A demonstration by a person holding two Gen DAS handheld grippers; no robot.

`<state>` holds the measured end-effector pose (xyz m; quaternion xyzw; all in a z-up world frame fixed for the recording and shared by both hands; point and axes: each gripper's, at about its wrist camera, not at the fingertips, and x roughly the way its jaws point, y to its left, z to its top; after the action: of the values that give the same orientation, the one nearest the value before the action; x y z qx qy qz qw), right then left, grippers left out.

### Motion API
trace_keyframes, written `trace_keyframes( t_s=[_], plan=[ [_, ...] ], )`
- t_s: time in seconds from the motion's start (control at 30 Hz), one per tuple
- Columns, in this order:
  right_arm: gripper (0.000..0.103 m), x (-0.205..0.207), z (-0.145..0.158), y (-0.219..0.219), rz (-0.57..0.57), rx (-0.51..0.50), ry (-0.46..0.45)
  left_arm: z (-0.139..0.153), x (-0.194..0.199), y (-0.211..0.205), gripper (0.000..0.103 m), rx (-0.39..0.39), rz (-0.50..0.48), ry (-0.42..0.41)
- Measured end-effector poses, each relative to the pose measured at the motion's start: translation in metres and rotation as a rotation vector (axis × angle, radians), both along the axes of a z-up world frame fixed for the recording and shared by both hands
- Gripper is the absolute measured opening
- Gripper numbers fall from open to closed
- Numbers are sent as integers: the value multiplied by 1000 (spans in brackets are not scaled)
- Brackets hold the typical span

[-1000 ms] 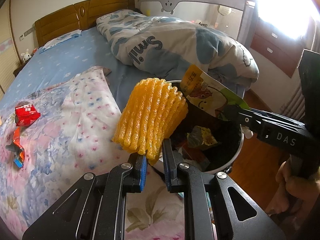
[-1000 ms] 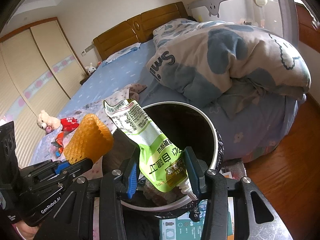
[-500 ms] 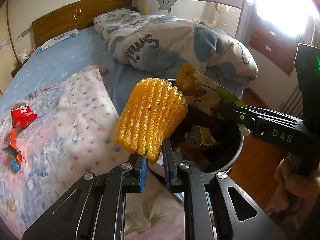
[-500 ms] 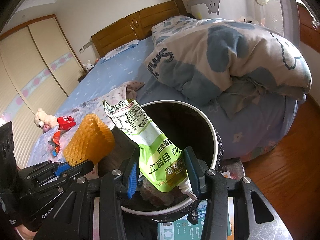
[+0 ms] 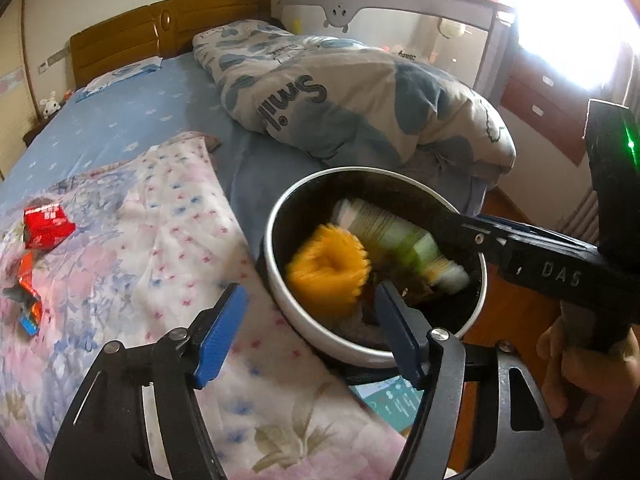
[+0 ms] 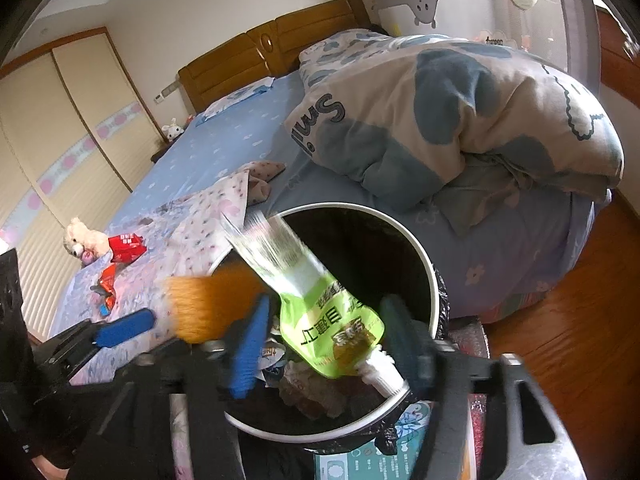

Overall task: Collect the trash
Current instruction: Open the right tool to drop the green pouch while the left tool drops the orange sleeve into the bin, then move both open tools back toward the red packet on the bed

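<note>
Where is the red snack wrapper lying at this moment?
In the left wrist view the red snack wrapper lies at the far left on the floral blanket, well away from the bin.

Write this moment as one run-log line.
left gripper: opening, empty | right gripper: opening | orange foam net, green pouch: dropping into trash bin

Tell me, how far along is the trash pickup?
Some trash already lies in the bin. Right now both grippers' jaws are opening: the orange net and green pouch are dropping in, blurred. Left: the red wrappers on the bed.
</note>
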<state>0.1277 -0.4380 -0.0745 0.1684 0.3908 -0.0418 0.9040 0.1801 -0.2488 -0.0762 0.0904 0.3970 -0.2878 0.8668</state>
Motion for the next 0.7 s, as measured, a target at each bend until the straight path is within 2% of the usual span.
trace_keyframes(
  t_s=[0.27,0.7],
  plan=[
    [82,-1,6,14,-6,26,-30,-9,2,56,70,-42,117,57],
    [89,12,10,91,111,84,-63,-17,1,158,72,-85,330,100]
  ],
)
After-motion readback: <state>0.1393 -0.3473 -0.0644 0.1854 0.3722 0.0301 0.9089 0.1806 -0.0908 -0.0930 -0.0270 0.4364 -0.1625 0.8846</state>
